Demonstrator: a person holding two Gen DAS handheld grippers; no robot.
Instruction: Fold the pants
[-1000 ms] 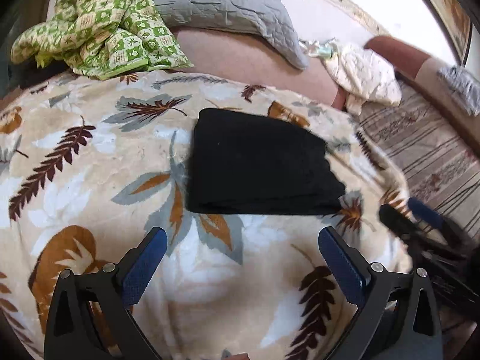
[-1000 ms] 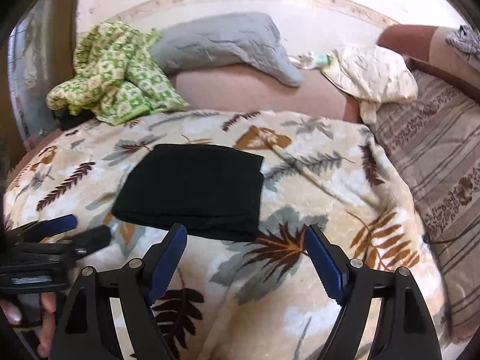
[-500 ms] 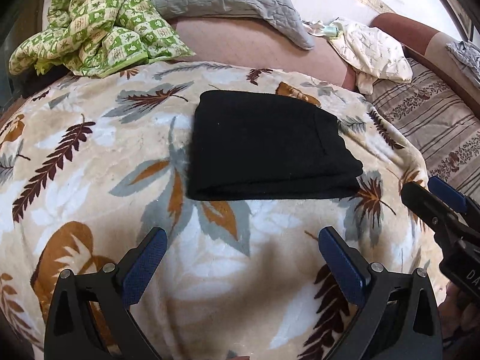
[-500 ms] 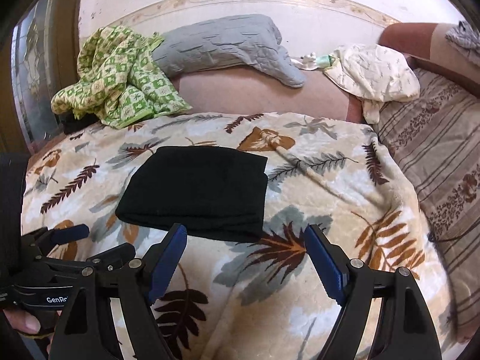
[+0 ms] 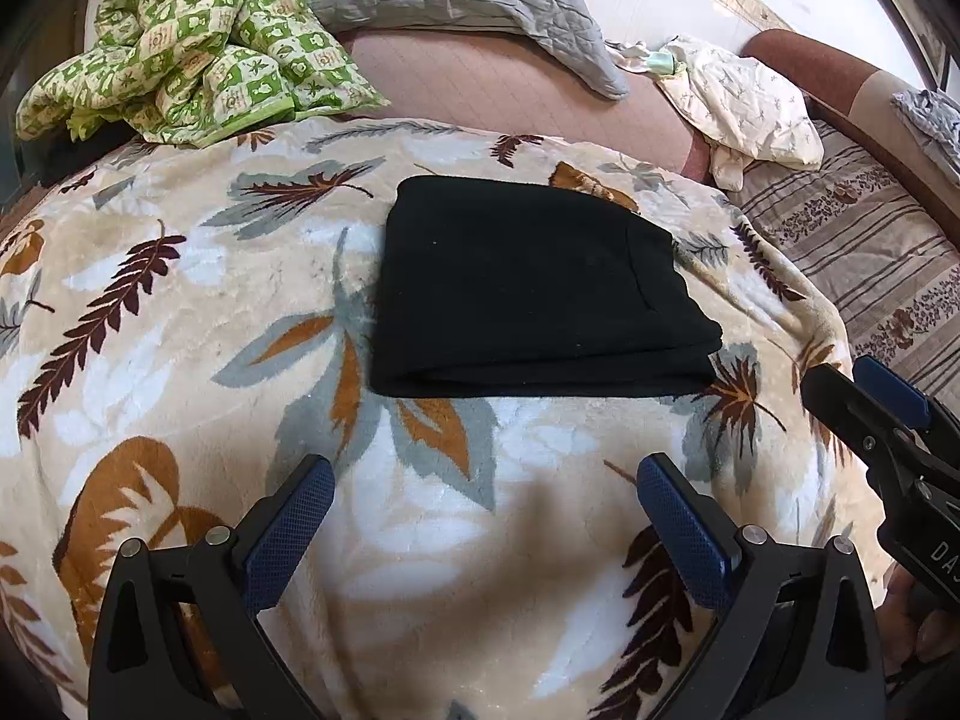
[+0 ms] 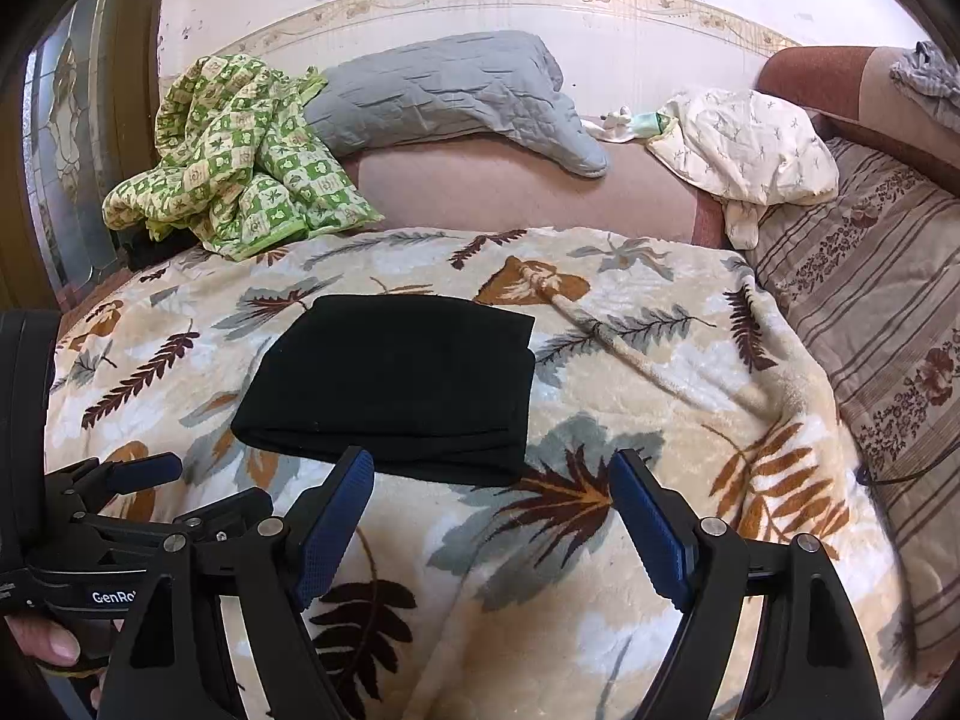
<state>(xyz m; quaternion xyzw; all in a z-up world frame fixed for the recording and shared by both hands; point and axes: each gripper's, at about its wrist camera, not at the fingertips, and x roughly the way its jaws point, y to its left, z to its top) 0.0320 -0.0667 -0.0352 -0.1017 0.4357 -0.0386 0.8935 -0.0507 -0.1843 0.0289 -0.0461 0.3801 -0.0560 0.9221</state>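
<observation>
Near strip: bare leaf-print blanket [image 5: 480, 540] between the left claw [image 5: 483, 516] and the folded black pants [image 5: 528, 288]; nothing lies there.
Left of pants: wide bare blanket, free to the bed edge.
Right of pants: a raised blanket ridge [image 6: 630, 354] runs diagonally; beyond it, the striped cover [image 6: 870, 312].
Far side: green checked quilt [image 6: 240, 162], grey pillow [image 6: 450, 90] and cream cloth [image 6: 744, 144] crowd the back, near the wall.
Right claw [image 6: 492, 516]: open over bare blanket, just short of the pants.
Side clearance: the two claws sit close beside each other.
</observation>
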